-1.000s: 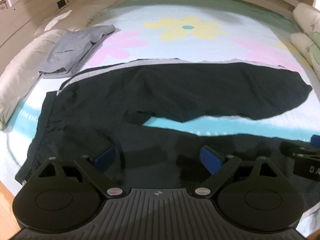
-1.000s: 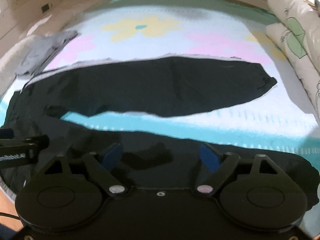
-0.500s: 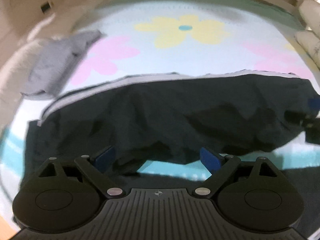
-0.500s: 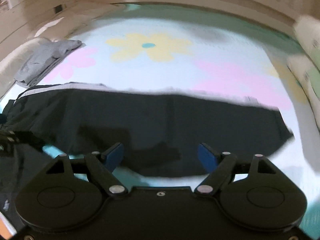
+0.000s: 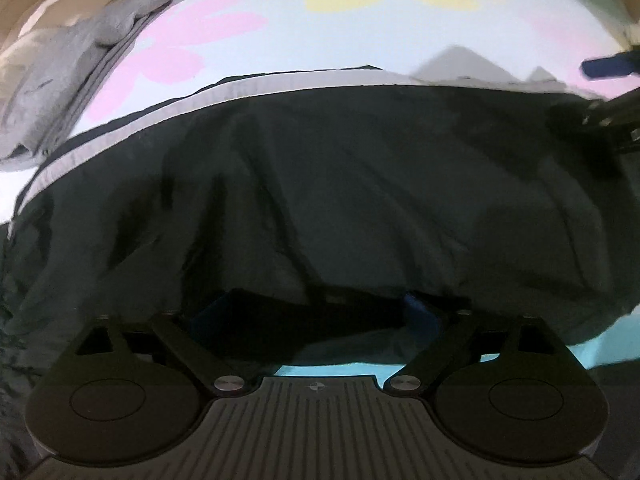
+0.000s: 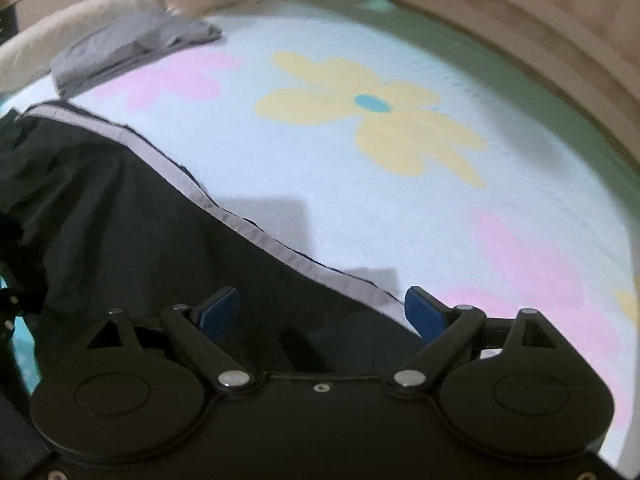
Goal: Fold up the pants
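Black pants (image 5: 340, 184) with a grey side stripe (image 5: 240, 92) lie spread on the flowered bed sheet (image 5: 328, 28). My left gripper (image 5: 312, 316) is open, low over the near edge of the far leg, its blue pads partly under a fold of cloth. My right gripper (image 6: 322, 312) is open over the striped edge of the pants (image 6: 132, 220); the stripe (image 6: 240, 228) runs diagonally between its fingers. The right gripper also shows at the right edge of the left wrist view (image 5: 604, 92).
A folded grey garment (image 5: 76, 64) lies at the far left, also in the right wrist view (image 6: 132, 48), beside a white pillow (image 6: 80, 12). A wooden bed frame (image 6: 540, 28) curves around the far side.
Both grippers moved forward and down over the far pant leg. The right gripper swung to the far striped edge. Both stayed open.
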Motion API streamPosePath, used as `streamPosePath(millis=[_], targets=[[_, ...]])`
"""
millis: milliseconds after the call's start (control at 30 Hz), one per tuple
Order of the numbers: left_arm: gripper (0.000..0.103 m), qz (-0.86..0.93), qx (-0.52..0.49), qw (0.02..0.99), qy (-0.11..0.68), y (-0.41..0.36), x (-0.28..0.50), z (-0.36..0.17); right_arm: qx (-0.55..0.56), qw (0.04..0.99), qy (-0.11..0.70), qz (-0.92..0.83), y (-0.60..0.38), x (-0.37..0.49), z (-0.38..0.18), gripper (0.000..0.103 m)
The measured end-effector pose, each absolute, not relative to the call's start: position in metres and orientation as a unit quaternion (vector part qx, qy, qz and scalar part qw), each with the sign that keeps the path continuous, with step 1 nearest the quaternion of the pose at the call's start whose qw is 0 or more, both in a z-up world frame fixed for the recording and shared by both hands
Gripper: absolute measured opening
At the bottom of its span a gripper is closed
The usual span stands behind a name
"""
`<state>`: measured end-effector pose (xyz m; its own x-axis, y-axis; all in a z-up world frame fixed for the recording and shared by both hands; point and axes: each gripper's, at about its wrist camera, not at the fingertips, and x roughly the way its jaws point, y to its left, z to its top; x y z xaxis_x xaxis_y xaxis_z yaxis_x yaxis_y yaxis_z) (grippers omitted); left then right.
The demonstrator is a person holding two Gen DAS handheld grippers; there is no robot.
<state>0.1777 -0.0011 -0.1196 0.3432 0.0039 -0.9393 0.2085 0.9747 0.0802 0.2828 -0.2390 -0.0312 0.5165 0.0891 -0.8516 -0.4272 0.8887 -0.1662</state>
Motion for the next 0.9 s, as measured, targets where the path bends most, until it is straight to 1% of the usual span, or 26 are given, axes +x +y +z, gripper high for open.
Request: streamPosePath(millis=[200, 267, 300, 367, 400, 433, 467, 500, 533, 600, 667, 767, 900], targets=[[0.098, -0.065, 0.099, 0.82, 0.56, -0.001, 0.176, -0.119, -0.203, 0.817, 0.5, 0.202, -0.246, 0.312, -0.061, 0.091], [0.098, -0.066, 0.103, 0.822, 0.557, -0.001, 0.174, -0.118, -0.19, 0.811, 0.507, 0.222, -0.249, 0.317, -0.065, 0.091], [0.098, -0.067, 0.103, 0.822, 0.556, -0.002, 0.174, -0.117, -0.176, 0.808, 0.514, 0.229, -0.251, 0.321, -0.066, 0.09], [0.098, -0.068, 0.1, 0.822, 0.557, -0.003, 0.171, -0.115, -0.148, 0.801, 0.532, 0.23, -0.253, 0.325, -0.068, 0.081], [0.098, -0.068, 0.098, 0.823, 0.556, -0.002, 0.172, -0.115, -0.139, 0.805, 0.53, 0.229, -0.253, 0.324, -0.066, 0.064], [0.098, -0.069, 0.097, 0.825, 0.553, -0.005, 0.172, -0.117, -0.14, 0.809, 0.523, 0.23, -0.252, 0.322, -0.062, 0.037], [0.097, -0.07, 0.096, 0.827, 0.55, -0.005, 0.173, -0.116, -0.14, 0.812, 0.518, 0.23, -0.252, 0.319, -0.058, 0.016], [0.095, -0.072, 0.096, 0.828, 0.548, -0.004, 0.173, -0.115, -0.128, 0.811, 0.523, 0.231, -0.253, 0.318, -0.055, 0.008], [0.093, -0.074, 0.097, 0.83, 0.544, -0.004, 0.172, -0.112, -0.114, 0.809, 0.527, 0.234, -0.256, 0.319, -0.052, 0.008], [0.09, -0.074, 0.101, 0.835, 0.537, 0.0, 0.171, -0.106, -0.13, 0.822, 0.503, 0.235, -0.252, 0.304, -0.042, 0.008], [0.09, -0.073, 0.085, 0.839, 0.533, 0.005, 0.173, -0.096, -0.132, 0.831, 0.485, 0.24, -0.249, 0.284, -0.031, 0.008], [0.09, -0.078, 0.03, 0.846, 0.527, 0.013, 0.178, -0.077, -0.124, 0.847, 0.451, 0.253, -0.251, 0.246, -0.01, 0.008], [0.091, -0.094, -0.018, 0.851, 0.516, 0.009, 0.19, -0.053, -0.14, 0.85, 0.431, 0.269, -0.251, 0.196, 0.006, 0.008]])
